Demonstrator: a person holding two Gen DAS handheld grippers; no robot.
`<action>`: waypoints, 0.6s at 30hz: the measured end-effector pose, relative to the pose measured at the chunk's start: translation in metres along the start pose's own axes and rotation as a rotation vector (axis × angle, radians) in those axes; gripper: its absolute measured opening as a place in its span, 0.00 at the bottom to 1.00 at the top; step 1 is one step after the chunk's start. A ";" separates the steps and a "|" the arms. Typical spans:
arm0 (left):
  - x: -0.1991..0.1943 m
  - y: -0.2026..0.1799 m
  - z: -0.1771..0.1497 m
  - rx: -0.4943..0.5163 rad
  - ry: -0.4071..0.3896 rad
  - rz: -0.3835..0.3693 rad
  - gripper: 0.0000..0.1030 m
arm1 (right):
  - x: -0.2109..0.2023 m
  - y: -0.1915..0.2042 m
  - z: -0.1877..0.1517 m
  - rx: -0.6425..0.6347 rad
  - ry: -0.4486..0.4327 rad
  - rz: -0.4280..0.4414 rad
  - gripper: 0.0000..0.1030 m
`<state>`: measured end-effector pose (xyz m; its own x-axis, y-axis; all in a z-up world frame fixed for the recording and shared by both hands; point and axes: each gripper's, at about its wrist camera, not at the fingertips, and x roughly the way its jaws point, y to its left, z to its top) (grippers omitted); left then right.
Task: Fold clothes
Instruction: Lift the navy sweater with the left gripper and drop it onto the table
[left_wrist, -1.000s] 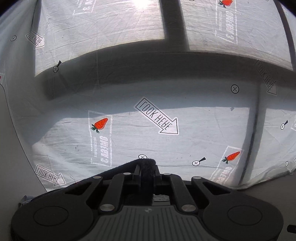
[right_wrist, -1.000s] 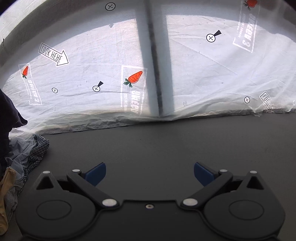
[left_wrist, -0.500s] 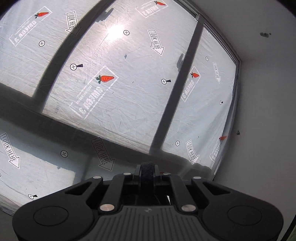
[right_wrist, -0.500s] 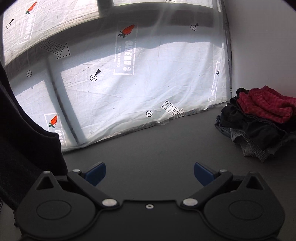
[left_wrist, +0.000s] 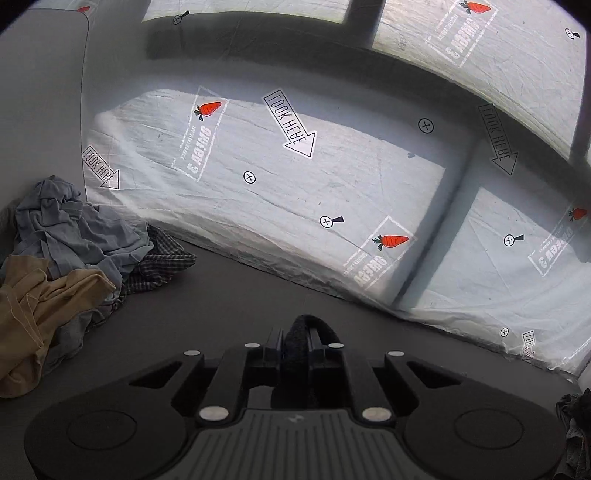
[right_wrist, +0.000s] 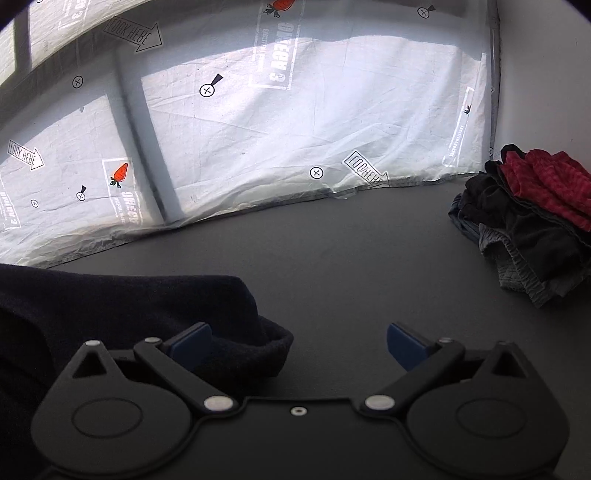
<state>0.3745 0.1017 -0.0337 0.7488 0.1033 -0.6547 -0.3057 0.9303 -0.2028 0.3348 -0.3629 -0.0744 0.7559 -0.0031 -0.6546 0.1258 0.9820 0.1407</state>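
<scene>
Dark table (right_wrist: 332, 258) backed by a printed plastic sheet (right_wrist: 295, 122), with "LOOK HERE" arrows reading mirrored and carrot logos. Dark navy knit garment (right_wrist: 129, 306) lies at the near left in the right wrist view — soft, floppy, prob. light; best taken at the ribbed cuff (right_wrist: 273, 350) or a hem corner. Unfolded pile (left_wrist: 66, 258) far left, folded stack (right_wrist: 535, 221) right. Left gripper (left_wrist: 301, 345) clamped on a fold of dark fabric — right gripper (right_wrist: 299, 345) wide open, empty.

Navy garment (right_wrist: 122, 306), red striped top (right_wrist: 546, 184), tan cloth (left_wrist: 40, 306), checked shirt (left_wrist: 162, 258), blue fingers (right_wrist: 406, 345)
</scene>
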 end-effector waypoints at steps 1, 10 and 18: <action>0.021 0.017 -0.020 -0.021 0.080 0.029 0.11 | 0.010 0.011 -0.003 -0.028 0.034 0.024 1.00; 0.027 0.091 -0.093 -0.233 0.269 0.043 0.13 | 0.051 0.087 -0.022 -0.162 0.232 0.188 0.94; 0.050 0.054 -0.097 -0.042 0.357 -0.006 0.17 | 0.053 0.084 -0.024 0.050 0.299 0.263 0.72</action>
<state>0.3385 0.1230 -0.1481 0.5002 -0.0383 -0.8650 -0.3313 0.9145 -0.2321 0.3700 -0.2762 -0.1155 0.5467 0.3099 -0.7779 -0.0107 0.9315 0.3636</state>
